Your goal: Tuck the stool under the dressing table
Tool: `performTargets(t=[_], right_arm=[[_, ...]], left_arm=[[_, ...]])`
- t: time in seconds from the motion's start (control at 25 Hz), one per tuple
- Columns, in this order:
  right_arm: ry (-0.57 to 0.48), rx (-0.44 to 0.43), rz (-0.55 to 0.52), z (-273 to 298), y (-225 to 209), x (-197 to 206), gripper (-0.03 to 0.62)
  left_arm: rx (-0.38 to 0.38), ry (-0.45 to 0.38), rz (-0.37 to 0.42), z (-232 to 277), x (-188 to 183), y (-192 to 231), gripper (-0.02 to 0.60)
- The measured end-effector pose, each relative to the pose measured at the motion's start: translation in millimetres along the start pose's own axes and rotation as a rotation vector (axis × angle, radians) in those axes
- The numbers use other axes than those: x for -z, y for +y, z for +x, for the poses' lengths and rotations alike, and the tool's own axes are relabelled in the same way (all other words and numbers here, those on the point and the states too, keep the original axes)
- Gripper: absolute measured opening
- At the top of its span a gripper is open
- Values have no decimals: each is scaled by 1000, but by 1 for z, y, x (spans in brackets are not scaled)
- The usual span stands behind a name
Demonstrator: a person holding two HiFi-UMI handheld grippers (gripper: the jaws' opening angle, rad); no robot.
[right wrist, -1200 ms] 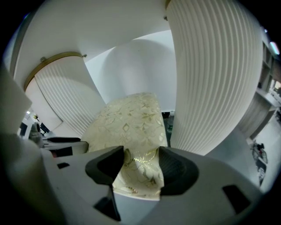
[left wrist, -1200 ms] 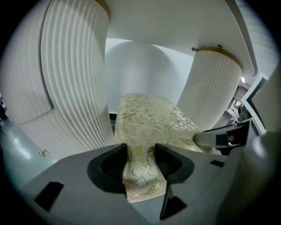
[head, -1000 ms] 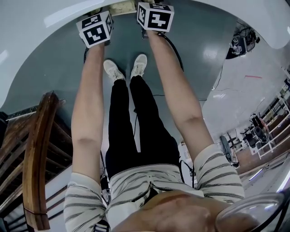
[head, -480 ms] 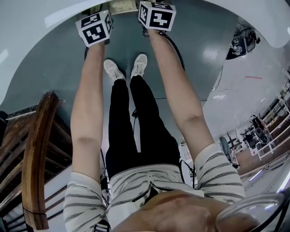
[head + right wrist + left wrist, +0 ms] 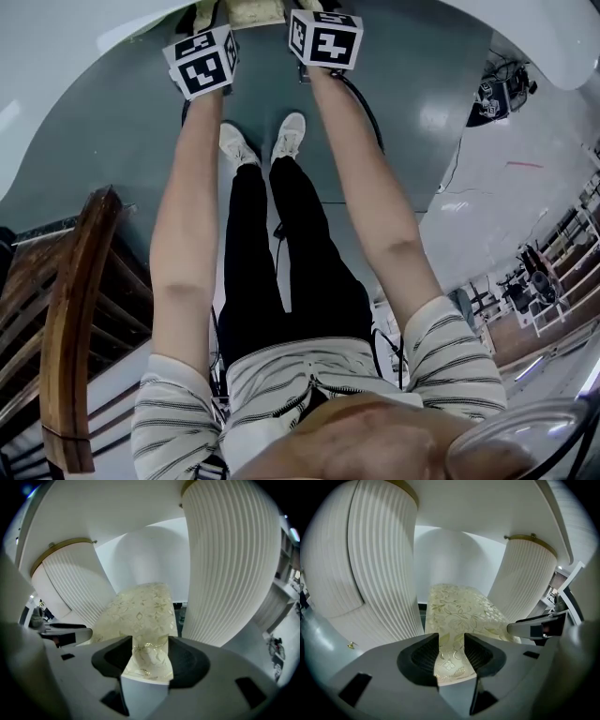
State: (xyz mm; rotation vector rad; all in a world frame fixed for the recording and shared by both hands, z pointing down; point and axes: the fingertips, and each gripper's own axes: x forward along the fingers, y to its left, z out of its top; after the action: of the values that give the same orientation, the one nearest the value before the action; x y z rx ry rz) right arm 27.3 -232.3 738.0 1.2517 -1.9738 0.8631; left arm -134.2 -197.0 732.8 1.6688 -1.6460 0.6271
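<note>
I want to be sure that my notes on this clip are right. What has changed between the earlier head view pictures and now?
Very little. The left gripper has just been closing its jaws further on the padded edge of the stool, which lies between them. The right gripper stays clamped on the same edge. The person's arms, the shoes and the dressing table look as before.

Gold-floral cream stool (image 5: 457, 609) (cushioned), between white fluted dressing table (image 5: 379, 573) pedestals
</note>
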Motion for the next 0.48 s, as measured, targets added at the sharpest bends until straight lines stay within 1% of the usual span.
performTargets(t=[0.2,0.28,0.4,0.48], right_arm=[[-30,-5,-20,-18,3,-9,229],[-42,-12,-22,-25,6,-12,218],[-56,-14,-28,-38,11,-14,173],[-62,-19,-32,-46,14,-15,156]], left_arm=[[0,-13,-4,-14,-2,-7,159],[4,-23,-11,-22,-4,-9,142],[18,-33,-14,-34,-6,-15,124],[28,-40,-13,-42,-8,-20,95]])
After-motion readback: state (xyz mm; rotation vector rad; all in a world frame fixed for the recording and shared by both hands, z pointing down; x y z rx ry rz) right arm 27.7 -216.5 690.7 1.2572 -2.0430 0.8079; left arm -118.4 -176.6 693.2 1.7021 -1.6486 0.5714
